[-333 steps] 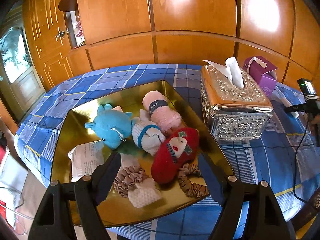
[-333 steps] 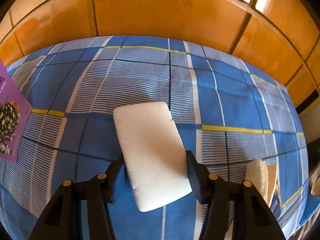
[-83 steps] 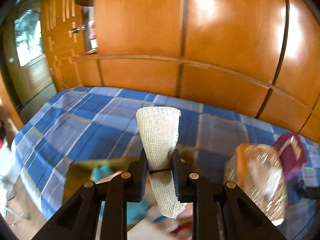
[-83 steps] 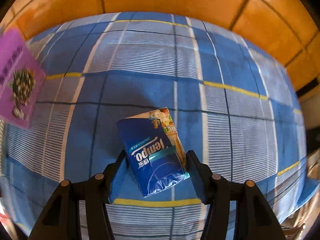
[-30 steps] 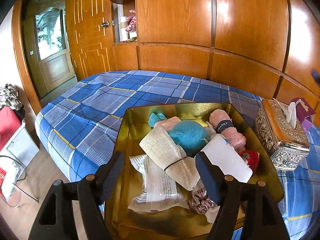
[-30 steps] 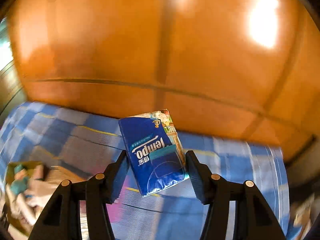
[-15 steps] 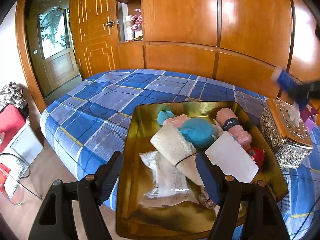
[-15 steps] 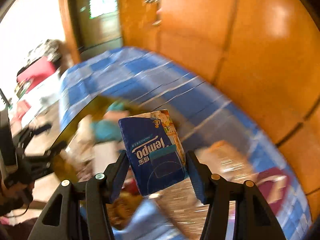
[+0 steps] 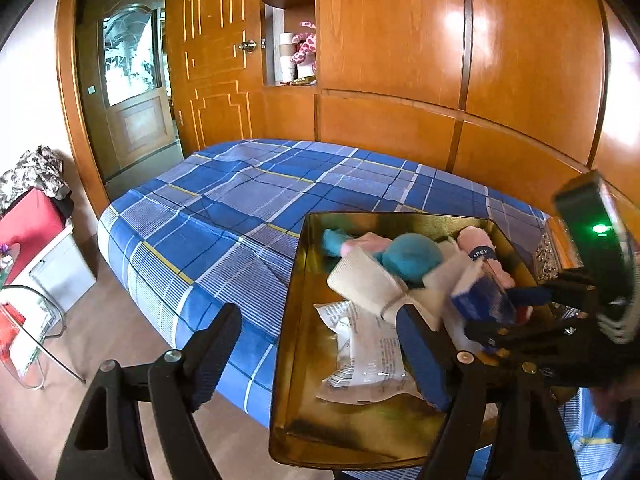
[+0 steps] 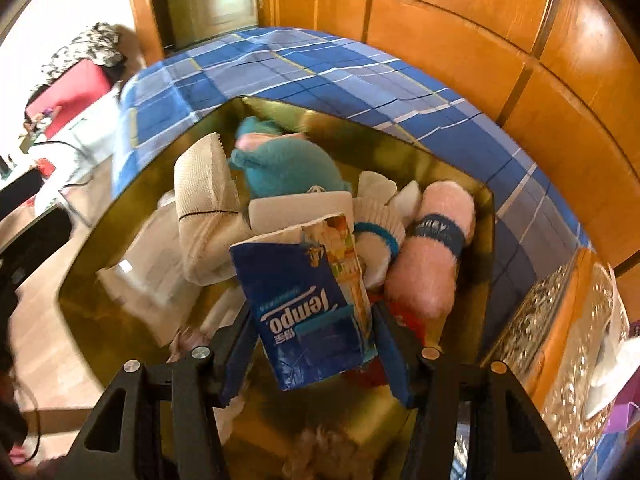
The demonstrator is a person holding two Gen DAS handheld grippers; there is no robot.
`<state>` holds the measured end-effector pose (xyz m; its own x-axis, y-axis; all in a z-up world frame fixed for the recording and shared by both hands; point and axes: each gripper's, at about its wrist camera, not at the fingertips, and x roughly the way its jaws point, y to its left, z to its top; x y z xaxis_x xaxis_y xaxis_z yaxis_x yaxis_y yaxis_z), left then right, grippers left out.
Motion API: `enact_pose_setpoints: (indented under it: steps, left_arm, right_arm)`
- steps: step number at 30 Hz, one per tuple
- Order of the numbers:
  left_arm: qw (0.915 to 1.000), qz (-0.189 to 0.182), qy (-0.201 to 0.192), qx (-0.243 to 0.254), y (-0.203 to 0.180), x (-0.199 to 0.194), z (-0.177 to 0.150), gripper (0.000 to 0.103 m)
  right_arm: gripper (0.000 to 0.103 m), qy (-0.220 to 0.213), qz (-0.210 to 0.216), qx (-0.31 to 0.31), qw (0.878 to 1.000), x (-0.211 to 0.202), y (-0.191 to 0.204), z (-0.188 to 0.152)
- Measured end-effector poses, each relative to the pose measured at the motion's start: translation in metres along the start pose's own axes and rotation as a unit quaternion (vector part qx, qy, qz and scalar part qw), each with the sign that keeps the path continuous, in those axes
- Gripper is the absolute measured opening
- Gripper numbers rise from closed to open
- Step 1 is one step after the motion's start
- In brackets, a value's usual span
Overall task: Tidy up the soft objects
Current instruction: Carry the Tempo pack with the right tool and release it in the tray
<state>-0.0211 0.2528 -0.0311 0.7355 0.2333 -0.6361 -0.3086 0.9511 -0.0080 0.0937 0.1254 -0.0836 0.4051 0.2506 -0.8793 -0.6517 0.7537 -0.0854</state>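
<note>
A gold tray (image 9: pixel 304 360) on the blue plaid bed holds a teal plush (image 9: pixel 412 256), a beige cloth roll (image 9: pixel 368 284), a pink roll (image 9: pixel 484 252), a white pad and a plastic packet (image 9: pixel 368 348). My right gripper (image 10: pixel 312 340) is shut on a blue Tempo tissue pack (image 10: pixel 308 296) and holds it just above the tray's pile (image 10: pixel 288 172); it also shows in the left wrist view (image 9: pixel 480 300). My left gripper (image 9: pixel 320 348) is open and empty, above the tray's near left edge.
An ornate silver tissue box (image 10: pixel 568 336) stands right of the tray, with a purple box (image 10: pixel 624 412) beyond it. Wooden wall panels run behind the bed. A glass table (image 9: pixel 28 344) and red case (image 9: pixel 28 224) stand on the floor at left.
My right gripper has swung the tissue pack from the bed's right side over to the tray and lowered it onto the pile. My left gripper let go of the beige roll earlier and has drifted left.
</note>
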Motion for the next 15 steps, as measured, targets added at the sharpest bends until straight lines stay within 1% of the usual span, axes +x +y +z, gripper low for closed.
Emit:
enact_pose_setpoints:
  steps: [3, 6, 9, 12, 14, 15]
  left_arm:
    - [1.0, -0.001, 0.004, -0.002, -0.001, 0.003, -0.001, 0.083]
    - [1.0, -0.002, 0.007, -0.005, -0.001, 0.004, -0.002, 0.086]
    - [0.9999, -0.003, 0.005, -0.009, -0.003, 0.003, -0.002, 0.092]
    - [1.0, 0.001, 0.001, -0.008, -0.004, 0.001, -0.002, 0.096]
    - [1.0, 0.003, -0.001, -0.007, -0.004, 0.0, -0.002, 0.098]
    - [1.0, 0.005, -0.003, -0.006, -0.005, -0.001, -0.002, 0.099]
  right_arm:
    - [0.057, -0.005, -0.016, 0.001, 1.0, 0.007, 0.0, 0.006]
    - [0.058, -0.015, -0.019, 0.004, 1.0, 0.006, 0.003, 0.006]
    - [0.059, -0.022, -0.023, 0.002, 0.999, 0.004, 0.006, 0.0]
    - [0.059, -0.03, -0.029, 0.003, 0.999, 0.002, 0.007, -0.007]
    - [0.059, -0.033, -0.024, 0.007, 0.999, 0.0, 0.008, -0.011]
    - [0.062, -0.034, -0.021, 0.011, 0.999, -0.002, 0.007, -0.013]
